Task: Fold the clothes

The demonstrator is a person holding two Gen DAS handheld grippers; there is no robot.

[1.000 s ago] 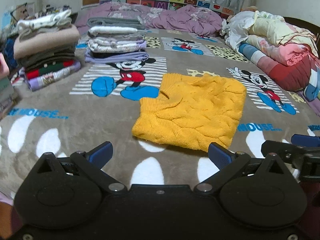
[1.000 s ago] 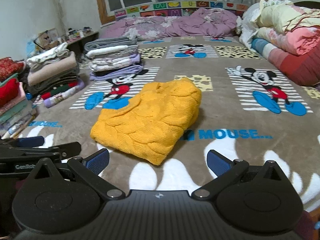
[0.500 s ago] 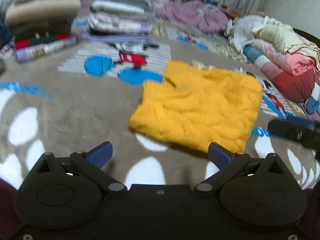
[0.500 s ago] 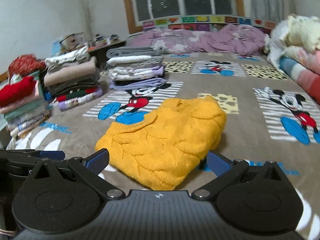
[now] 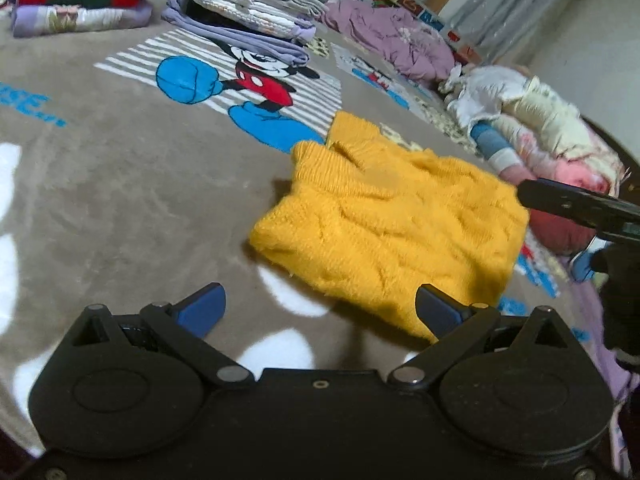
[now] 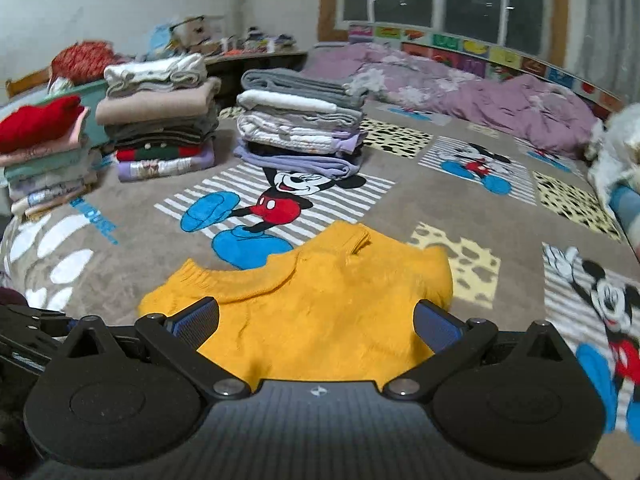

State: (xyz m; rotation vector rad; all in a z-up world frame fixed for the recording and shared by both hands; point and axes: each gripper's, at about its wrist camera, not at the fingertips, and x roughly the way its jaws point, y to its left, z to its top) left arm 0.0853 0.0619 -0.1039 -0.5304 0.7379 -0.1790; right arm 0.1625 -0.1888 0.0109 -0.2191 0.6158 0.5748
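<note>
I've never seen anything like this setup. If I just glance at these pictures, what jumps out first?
A bright yellow sweater, folded into a rough square, lies in the middle of a brown cartoon-mouse blanket, right in front of both open grippers. Behind it, to the left, stand neat stacks of folded clothes. Far right, a heap of unfolded laundry is piled up.

1 yellow sweater (image 6: 316, 308), folded. 3 stacks of folded clothes (image 6: 300, 132) on the bed, 1 purple quilt (image 6: 460, 92), 1 heap of bedding (image 5: 540, 136). 2 tools: left tool (image 5: 318, 308), right tool (image 6: 316, 322).
</note>
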